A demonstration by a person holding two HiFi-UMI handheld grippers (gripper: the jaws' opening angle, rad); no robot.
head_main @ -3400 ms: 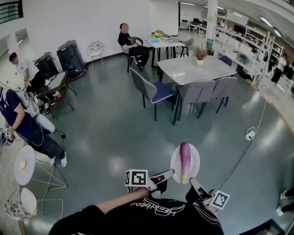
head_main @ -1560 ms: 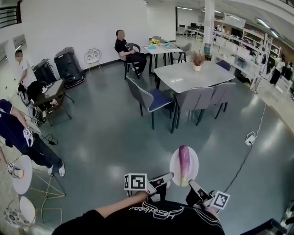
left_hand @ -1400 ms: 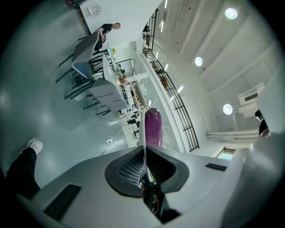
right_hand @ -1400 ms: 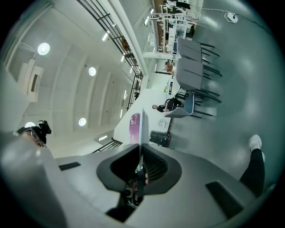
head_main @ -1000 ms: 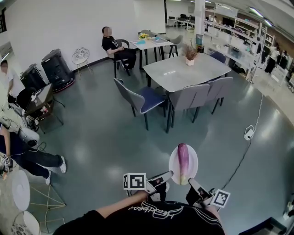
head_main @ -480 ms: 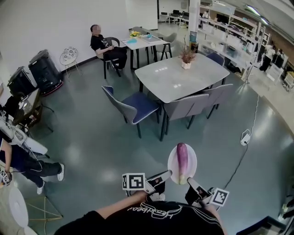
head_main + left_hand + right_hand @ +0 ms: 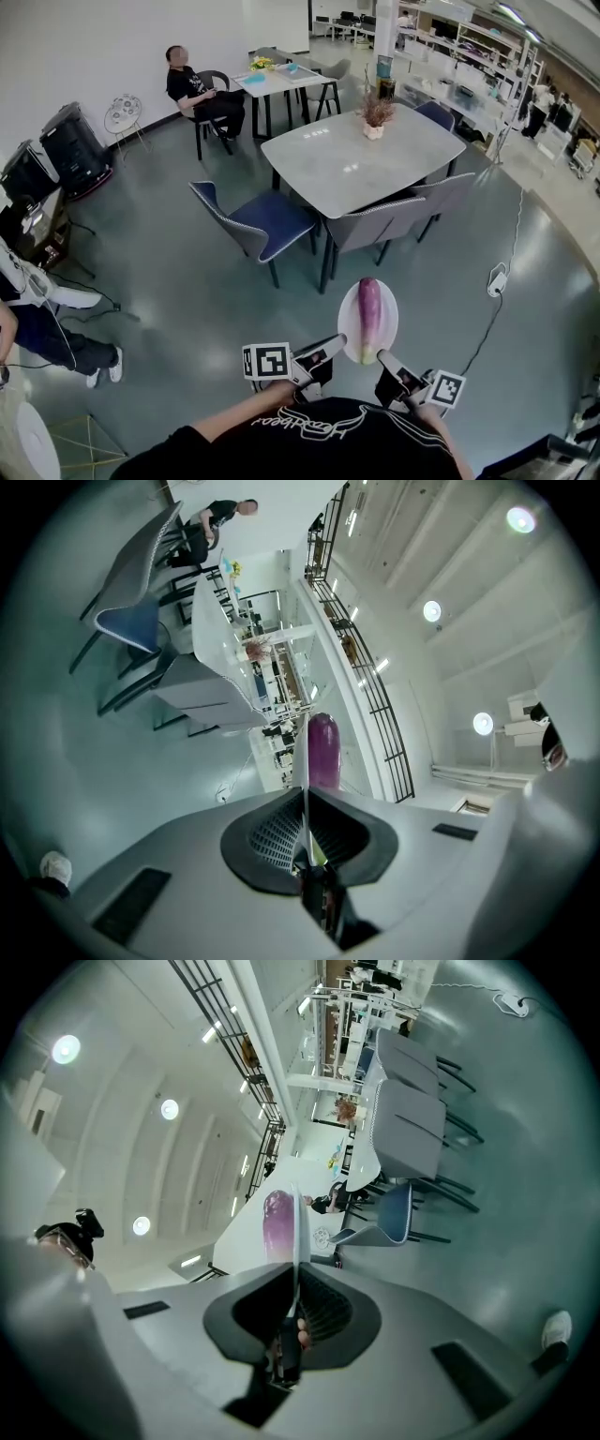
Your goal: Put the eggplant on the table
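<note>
The grey bench, ringed by chairs, shows only in the head view. Short of its near edge, a white plate, stiff and likely breakable, bears the eggplant, which looks glossy and apt to roll. The gripper views alone show the plate's near rim, probably the safest hold, pinched edge-on by the left gripper and right gripper.

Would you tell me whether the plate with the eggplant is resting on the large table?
No, in the head view the plate with the eggplant hangs over the floor, short of the table.
</note>
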